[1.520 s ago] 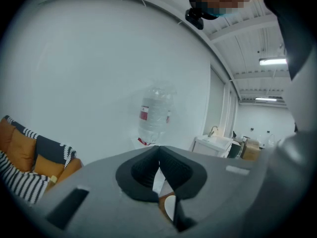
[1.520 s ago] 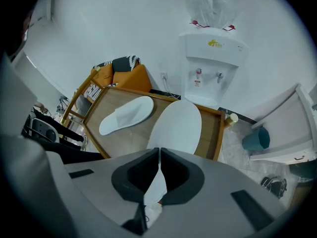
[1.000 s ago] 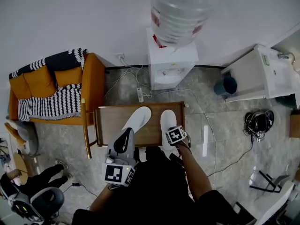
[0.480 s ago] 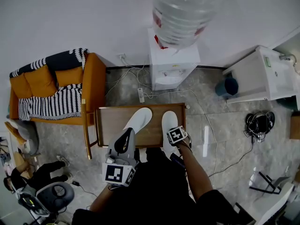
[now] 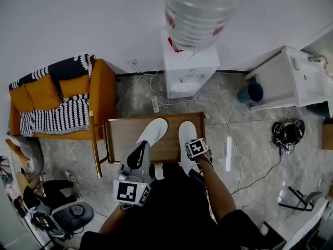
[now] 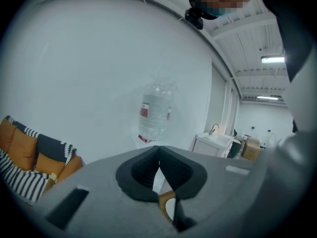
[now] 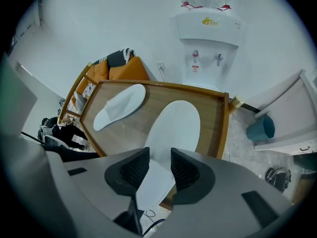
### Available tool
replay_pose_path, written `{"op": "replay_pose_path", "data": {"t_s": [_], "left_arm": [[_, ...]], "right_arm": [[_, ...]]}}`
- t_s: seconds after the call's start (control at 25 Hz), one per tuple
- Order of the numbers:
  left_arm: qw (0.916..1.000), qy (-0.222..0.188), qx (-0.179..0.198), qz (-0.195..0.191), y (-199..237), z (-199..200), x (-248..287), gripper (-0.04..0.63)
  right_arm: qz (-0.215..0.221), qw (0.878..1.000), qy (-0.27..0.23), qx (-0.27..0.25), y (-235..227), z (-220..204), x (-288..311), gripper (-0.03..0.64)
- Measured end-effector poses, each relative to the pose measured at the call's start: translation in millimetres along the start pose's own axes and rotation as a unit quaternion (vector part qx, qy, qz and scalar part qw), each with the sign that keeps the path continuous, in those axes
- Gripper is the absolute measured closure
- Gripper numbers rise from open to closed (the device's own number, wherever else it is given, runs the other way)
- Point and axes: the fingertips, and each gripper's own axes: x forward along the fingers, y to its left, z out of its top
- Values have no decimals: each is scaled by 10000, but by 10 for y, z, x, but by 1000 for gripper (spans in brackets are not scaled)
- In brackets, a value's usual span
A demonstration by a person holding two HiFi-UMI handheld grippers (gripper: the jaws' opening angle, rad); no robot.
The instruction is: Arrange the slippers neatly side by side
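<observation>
Having just opened, the right gripper's (image 7: 159,155) jaws straddled the straight slipper's (image 7: 173,128) heel untouched, the left gripper's (image 6: 158,148) pressed together; the angled slipper (image 7: 119,105) awaited aligning.

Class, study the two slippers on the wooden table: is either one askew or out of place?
Yes. The left slipper lies slanted, not parallel to the right slipper, whose near end overhangs the table edge.
</observation>
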Motion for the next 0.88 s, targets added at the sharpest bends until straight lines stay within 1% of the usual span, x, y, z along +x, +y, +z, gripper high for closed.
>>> {"op": "replay_pose_path", "data": {"t_s": [0.2, 0.4, 0.64, 0.88], "left_arm": [[10000, -30, -7, -64, 4, 13, -29, 580], [9998, -87, -6, -169, 28, 36, -73, 580], [9995, -151, -8, -280, 89, 68, -150, 579], [9990, -226, 13, -376, 204, 119, -246, 580]], "right_arm": [[-30, 9999, -84, 144, 14, 6, -101, 497], [-95, 9986, -399, 335, 49, 105, -294, 497], [-252, 9937, -1009, 426, 163, 342, -675, 498], [-403, 9843, -1672, 409, 414, 607, -1041, 511]]}}
